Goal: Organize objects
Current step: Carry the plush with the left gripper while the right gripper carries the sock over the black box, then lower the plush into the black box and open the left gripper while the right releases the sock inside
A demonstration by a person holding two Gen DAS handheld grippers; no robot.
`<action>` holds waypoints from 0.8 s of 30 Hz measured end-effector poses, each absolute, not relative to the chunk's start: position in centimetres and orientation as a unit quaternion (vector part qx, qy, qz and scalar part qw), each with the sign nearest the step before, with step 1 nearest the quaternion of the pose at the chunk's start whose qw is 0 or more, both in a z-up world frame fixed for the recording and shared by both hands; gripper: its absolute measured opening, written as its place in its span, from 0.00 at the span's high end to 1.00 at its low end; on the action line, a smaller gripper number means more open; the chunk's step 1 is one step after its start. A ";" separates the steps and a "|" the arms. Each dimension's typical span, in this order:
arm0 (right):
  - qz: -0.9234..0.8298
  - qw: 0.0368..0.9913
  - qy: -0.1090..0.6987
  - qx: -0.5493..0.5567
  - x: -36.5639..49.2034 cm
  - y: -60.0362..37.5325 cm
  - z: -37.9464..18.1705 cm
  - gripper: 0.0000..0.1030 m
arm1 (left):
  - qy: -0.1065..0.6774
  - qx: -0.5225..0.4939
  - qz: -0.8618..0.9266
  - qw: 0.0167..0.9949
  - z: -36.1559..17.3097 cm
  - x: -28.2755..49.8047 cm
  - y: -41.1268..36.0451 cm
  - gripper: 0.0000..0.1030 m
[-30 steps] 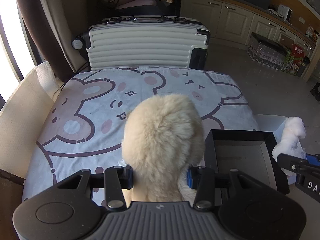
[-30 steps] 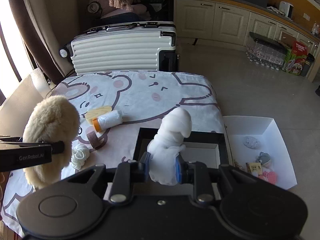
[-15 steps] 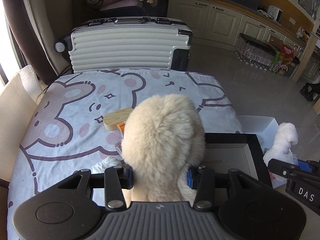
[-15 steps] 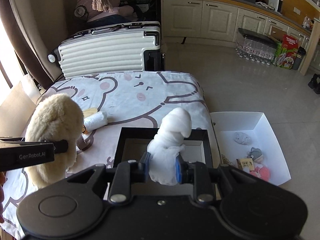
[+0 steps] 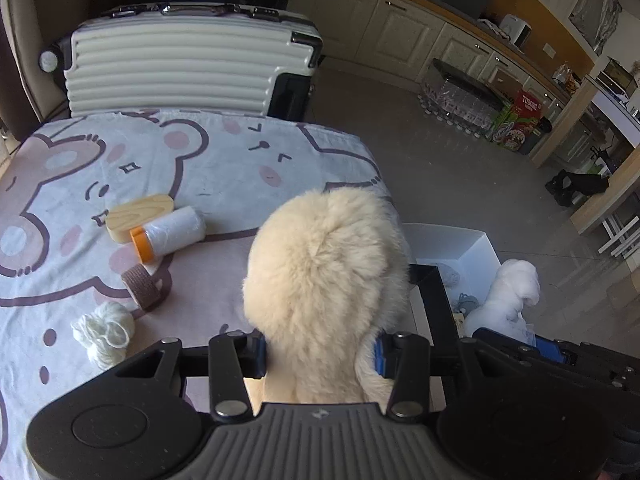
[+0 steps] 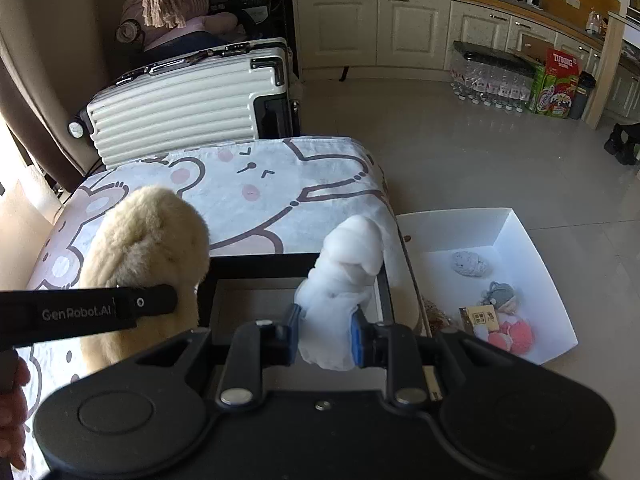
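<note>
My left gripper (image 5: 319, 354) is shut on a cream fluffy plush (image 5: 324, 276), held above the table's right side; the same plush (image 6: 148, 256) shows at the left of the right wrist view. A white rolled cloth (image 6: 348, 280) is pinched between the pads of my right gripper (image 6: 325, 334), above a black open box (image 6: 296, 264). That white cloth (image 5: 508, 300) also appears at the right of the left wrist view. A white tray (image 6: 516, 232) on the floor holds several small items.
On the bear-print tablecloth (image 5: 224, 160) lie a wooden block (image 5: 138, 214), a white roll with an orange cap (image 5: 170, 236), a brown tape roll (image 5: 142, 286) and a white yarn bundle (image 5: 104, 328). A ribbed white suitcase (image 5: 180, 64) stands behind the table. A hand (image 6: 12, 408) shows at lower left.
Both grippers have shifted rightward with their loads. The small items on the cloth have come into the left wrist view, and the floor tray sits more fully in the right wrist view.
</note>
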State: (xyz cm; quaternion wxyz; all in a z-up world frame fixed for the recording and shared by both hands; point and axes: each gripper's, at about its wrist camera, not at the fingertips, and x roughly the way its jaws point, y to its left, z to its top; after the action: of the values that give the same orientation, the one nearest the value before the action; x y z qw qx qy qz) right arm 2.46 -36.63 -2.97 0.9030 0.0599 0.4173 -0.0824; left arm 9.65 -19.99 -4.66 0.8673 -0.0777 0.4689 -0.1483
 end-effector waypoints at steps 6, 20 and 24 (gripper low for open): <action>-0.093 0.898 0.425 0.069 2.6 -38.1 -4.0 0.75 | 0.478 -0.095 -0.162 0.858 -6.0 10.5 -21.8 0.55; -0.087 0.891 0.440 0.065 3.3 -39.2 -5.6 0.75 | 0.521 -0.109 -0.131 0.836 -10.9 12.9 -23.4 0.55; -0.073 0.889 0.450 0.056 3.7 -39.0 -6.3 0.75 | 0.527 -0.104 -0.120 0.835 -11.5 13.4 -23.7 0.55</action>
State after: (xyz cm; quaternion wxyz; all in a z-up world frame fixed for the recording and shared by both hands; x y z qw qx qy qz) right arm 3.69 -39.01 -6.30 0.8885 0.0556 0.4495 -0.0732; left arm 13.38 -23.66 -11.52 0.8347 -0.1035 0.5274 -0.1200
